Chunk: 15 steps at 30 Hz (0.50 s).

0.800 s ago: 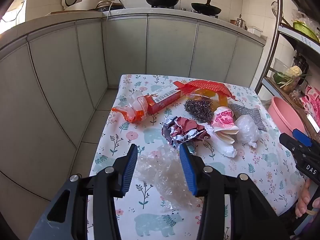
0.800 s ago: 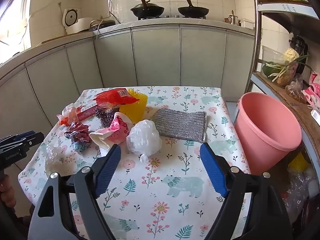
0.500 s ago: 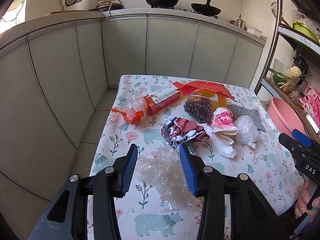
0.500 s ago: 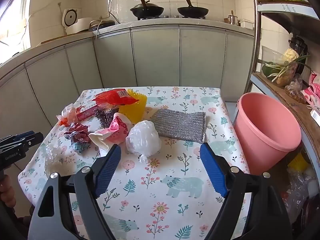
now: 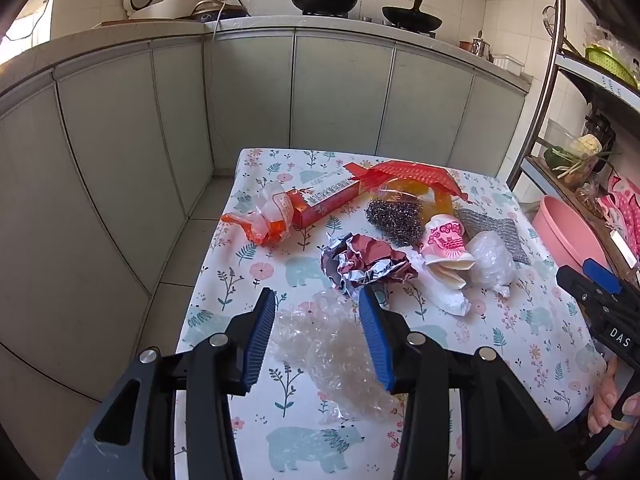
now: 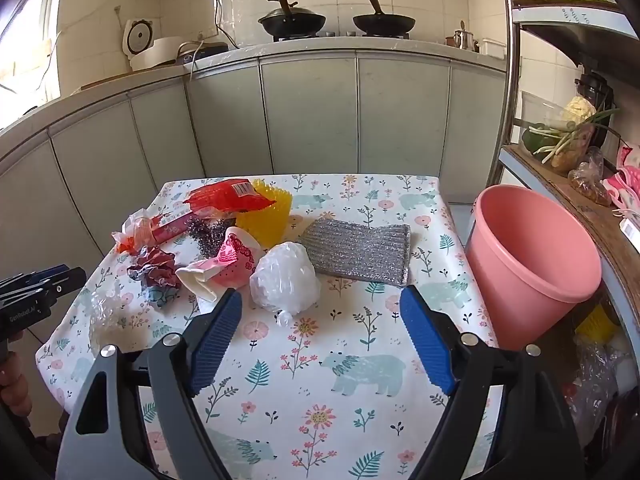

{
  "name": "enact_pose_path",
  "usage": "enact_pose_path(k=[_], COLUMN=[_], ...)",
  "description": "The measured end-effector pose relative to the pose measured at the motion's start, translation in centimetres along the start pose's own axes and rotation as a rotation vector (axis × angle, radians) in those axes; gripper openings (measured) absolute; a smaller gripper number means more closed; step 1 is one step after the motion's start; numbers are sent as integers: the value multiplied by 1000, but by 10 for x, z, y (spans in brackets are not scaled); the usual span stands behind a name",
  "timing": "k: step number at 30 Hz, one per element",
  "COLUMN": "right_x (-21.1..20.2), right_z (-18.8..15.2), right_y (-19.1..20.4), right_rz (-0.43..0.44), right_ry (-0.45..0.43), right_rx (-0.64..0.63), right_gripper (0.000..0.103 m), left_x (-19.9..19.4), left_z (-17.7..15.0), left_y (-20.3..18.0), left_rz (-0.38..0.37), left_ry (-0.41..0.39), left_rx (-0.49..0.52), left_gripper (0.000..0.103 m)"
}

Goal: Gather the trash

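The left gripper [image 5: 318, 334] hangs with jaws open astride the clear crumpled plastic [image 5: 332, 354] at the bench's near edge; lower until both pads flank its bulk, then close gently. The right gripper [image 6: 320, 340], wide open, holds nothing; pink bucket [image 6: 532, 264] waits beside the bench

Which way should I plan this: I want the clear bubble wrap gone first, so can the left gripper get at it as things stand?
Probably yes. The left gripper is open with the clear bubble wrap lying directly between its fingers, and nothing sits on top of it. The crumpled foil wrapper lies just beyond it.
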State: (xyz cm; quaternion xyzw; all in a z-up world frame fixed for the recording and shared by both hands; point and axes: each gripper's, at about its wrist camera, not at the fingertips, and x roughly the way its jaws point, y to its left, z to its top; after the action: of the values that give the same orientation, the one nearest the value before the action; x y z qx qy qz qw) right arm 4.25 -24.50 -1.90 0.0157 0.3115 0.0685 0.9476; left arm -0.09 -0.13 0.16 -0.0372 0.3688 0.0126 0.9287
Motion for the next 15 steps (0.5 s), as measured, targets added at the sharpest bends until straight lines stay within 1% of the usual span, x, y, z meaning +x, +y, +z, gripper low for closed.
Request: enact_pose_path(k=[5,15], right_x=[1,1], right_z=[0,0], right_y=[0,1], right_rz=[1,0], right_ry=[-1,0], right_rx=[0,0], right_gripper=[82,82], left_x=[-3,-1], left_z=[1,0], left_y=[-5,-2], left_rz=[0,-4], left_ry=[2,4], left_rx=[2,-2], left_gripper=[44,44])
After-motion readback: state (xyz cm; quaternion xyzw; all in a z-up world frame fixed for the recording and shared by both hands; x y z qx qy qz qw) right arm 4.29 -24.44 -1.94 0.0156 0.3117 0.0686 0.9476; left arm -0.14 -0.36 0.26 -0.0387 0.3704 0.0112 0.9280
